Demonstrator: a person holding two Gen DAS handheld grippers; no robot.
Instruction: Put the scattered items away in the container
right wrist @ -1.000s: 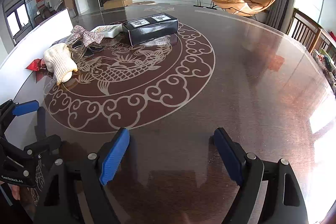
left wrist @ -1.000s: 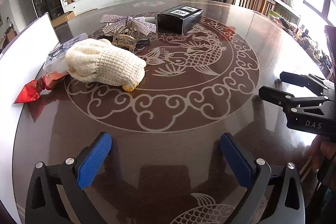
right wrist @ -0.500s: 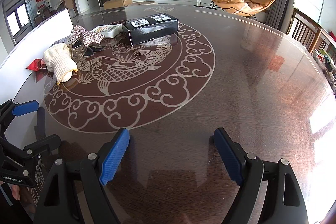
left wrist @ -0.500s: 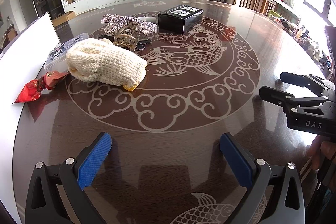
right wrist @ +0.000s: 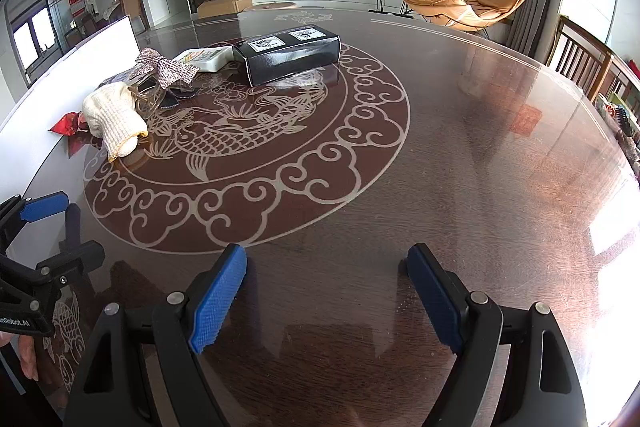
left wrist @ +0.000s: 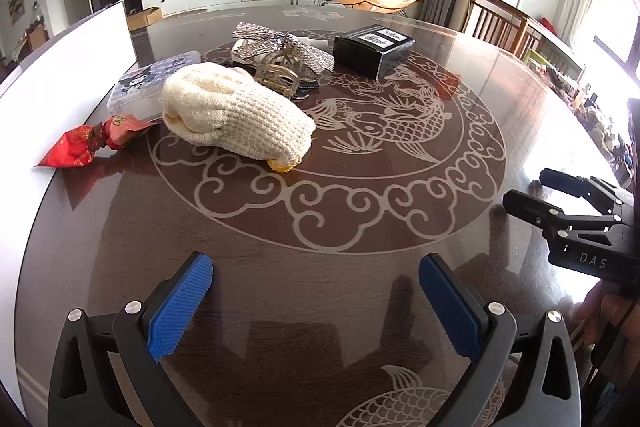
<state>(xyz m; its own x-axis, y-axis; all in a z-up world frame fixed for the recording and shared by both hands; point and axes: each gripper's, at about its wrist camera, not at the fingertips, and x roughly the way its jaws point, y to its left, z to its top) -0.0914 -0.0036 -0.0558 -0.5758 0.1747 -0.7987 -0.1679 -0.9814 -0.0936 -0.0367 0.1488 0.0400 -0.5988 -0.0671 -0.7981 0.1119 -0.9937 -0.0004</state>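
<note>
A living room with a television and an orange lounge chair lies behind a round dark bench (left wrist: pixel 320 307) inlaid with pale fish and cloud patterns. Nothing is gathered yet, so this looks like the approach before the first pick: the left claw (left wrist: pixel 316 303) and the right claw (right wrist: pixel 324 291) both hover wide apart and empty over bare wood. The scattered items cluster at the far left: a cream knitted glove (left wrist: pixel 236 117), a red candy wrapper (left wrist: pixel 86 145), a clear plastic case (left wrist: pixel 154 83), a glittery bow (left wrist: pixel 280 47) and a black box (left wrist: pixel 372 51). Which container is meant I cannot tell. The next move probably calls for reaching forward to the soft, limp glove.
</note>
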